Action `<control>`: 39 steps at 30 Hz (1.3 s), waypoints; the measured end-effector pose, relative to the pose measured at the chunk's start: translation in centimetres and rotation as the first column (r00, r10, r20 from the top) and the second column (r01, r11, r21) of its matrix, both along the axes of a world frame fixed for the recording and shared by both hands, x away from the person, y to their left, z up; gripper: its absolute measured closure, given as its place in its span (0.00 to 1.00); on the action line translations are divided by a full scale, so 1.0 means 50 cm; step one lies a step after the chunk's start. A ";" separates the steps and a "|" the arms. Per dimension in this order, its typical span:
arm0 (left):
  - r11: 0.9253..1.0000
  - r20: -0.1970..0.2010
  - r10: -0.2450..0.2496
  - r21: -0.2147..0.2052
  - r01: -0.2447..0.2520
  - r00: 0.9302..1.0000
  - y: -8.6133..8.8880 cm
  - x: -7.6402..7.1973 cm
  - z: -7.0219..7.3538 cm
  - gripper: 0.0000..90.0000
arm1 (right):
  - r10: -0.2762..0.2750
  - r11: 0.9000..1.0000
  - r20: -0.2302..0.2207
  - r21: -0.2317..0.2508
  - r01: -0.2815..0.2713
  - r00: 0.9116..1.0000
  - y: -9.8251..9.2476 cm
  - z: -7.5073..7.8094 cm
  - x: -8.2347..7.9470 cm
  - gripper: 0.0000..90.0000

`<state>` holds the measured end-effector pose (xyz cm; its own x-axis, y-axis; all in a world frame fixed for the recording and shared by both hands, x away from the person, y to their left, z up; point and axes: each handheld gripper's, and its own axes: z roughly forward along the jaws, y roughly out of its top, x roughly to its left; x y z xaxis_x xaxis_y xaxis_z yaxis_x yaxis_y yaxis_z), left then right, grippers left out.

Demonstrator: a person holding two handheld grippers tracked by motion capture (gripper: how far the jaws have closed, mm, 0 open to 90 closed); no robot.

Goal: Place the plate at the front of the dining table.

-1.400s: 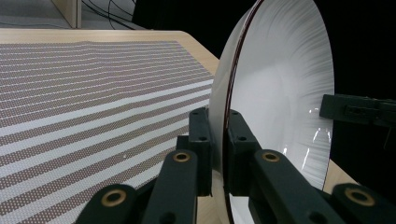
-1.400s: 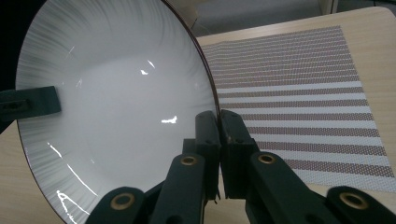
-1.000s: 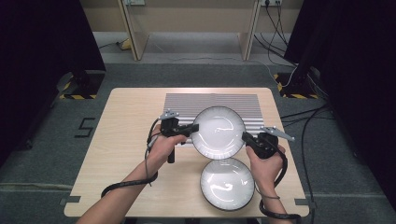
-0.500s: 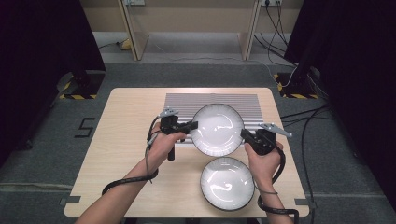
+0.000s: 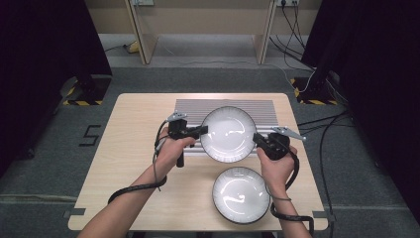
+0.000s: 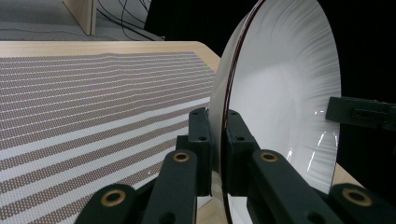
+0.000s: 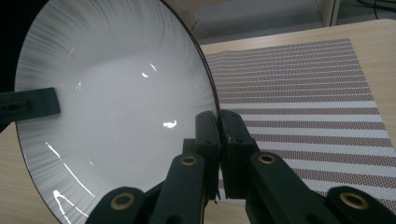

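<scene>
Since the earlier frame the upper plate (image 5: pixel 228 134) has shifted slightly toward frame top, over the striped mat (image 5: pixel 188 106); left gripper (image 5: pixel 202 130) and right gripper (image 5: pixel 257 138) each clamp its rim; setting down remains; second plate (image 5: pixel 241 194) rests at lower centre.
</scene>
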<state>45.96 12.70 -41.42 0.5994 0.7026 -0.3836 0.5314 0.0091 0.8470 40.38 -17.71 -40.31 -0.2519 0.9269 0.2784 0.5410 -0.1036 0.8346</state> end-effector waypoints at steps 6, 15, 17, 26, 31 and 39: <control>1.000 0.009 0.001 0.002 -0.001 1.000 0.000 0.012 0.009 0.93 | -0.002 1.000 0.008 0.001 0.002 1.000 0.002 0.007 0.011 0.97; 1.000 0.015 0.005 0.002 -0.005 1.000 -0.001 0.029 0.017 0.93 | -0.006 1.000 0.014 -0.002 0.006 1.000 0.002 0.015 0.030 0.97; 1.000 0.014 0.006 0.001 -0.006 1.000 -0.001 0.032 0.016 0.93 | -0.006 1.000 0.015 -0.004 0.006 1.000 0.002 0.016 0.033 0.97; 1.000 0.008 0.007 0.003 -0.007 1.000 0.000 0.047 0.014 0.93 | -0.011 1.000 0.015 0.001 0.011 1.000 0.004 0.011 0.048 0.97; 1.000 0.007 0.009 0.005 -0.009 1.000 -0.002 0.053 0.013 0.93 | -0.014 1.000 0.011 0.000 0.014 1.000 0.004 0.009 0.055 0.97; 1.000 0.008 0.009 0.011 -0.009 1.000 -0.006 0.061 0.013 0.93 | -0.022 1.000 0.014 -0.003 0.022 1.000 0.002 0.007 0.063 0.97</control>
<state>49.03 12.39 -40.79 0.5962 0.7117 -0.3715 0.5248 0.0046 0.8512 43.54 -17.61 -39.98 -0.2349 0.9331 0.2725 0.5271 -0.1132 0.8422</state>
